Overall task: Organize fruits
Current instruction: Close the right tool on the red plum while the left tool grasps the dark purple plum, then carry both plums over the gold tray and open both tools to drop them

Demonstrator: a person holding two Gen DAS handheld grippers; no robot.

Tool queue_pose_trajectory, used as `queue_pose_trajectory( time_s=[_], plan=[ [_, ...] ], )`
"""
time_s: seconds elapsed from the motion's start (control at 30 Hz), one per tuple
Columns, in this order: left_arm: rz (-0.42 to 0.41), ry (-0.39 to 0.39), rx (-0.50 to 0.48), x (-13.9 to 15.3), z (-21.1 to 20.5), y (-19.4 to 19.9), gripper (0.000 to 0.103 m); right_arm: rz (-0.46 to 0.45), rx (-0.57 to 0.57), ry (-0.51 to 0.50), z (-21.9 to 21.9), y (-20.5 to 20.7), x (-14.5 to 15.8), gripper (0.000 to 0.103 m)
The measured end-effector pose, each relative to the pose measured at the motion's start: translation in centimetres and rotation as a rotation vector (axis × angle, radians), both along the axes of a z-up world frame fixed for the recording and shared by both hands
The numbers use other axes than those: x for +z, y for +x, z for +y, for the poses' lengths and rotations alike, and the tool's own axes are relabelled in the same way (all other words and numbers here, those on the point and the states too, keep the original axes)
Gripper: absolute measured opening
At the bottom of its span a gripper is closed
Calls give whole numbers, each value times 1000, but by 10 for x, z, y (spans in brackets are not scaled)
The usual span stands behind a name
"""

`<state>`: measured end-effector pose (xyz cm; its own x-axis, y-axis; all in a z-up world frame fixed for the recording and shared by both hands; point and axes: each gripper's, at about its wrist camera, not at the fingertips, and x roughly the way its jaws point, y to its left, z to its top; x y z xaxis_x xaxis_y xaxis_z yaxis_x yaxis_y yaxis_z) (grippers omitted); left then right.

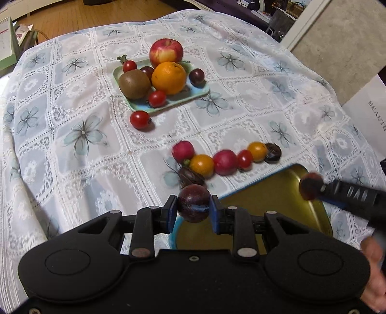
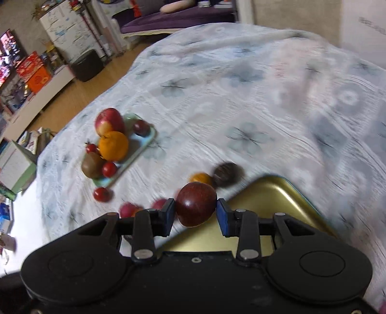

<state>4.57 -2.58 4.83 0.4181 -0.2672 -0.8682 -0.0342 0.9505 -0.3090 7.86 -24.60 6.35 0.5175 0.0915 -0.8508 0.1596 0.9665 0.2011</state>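
Gold tin (blue rim), floral tablecloth

A home living room — purple sofa, wood floor, lace tablecloth.

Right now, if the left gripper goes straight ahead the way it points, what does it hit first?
Likely the dark wrinkled fruit just beyond the plum that the left gripper holds; depth is unclear, so it could pass above it.

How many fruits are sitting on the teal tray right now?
7: apple, orange, kiwi, two red tomatoes, and two dark plums. Another could be hidden behind the big fruits.
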Motion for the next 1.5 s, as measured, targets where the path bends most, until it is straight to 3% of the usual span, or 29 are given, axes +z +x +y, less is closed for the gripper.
queue_pose_trajectory(
  time_s=[0.23,0.43,0.93,1.5],
  plan=[
    [39,37,-29,1,-34,-21,36,90,-29,6,-4,-53,-17,38],
    [93,46,-52,-10,-56,-32,36,170,-48,16,-2,-70,-41,38],
    [121,62,-46,-14,-63,-30,36,177,-61,1,-10,-79,-45,38],
    [139,79,7,-18,-27,-24,36,167,-60,-28,-6,-80,-43,38]
  ],
)
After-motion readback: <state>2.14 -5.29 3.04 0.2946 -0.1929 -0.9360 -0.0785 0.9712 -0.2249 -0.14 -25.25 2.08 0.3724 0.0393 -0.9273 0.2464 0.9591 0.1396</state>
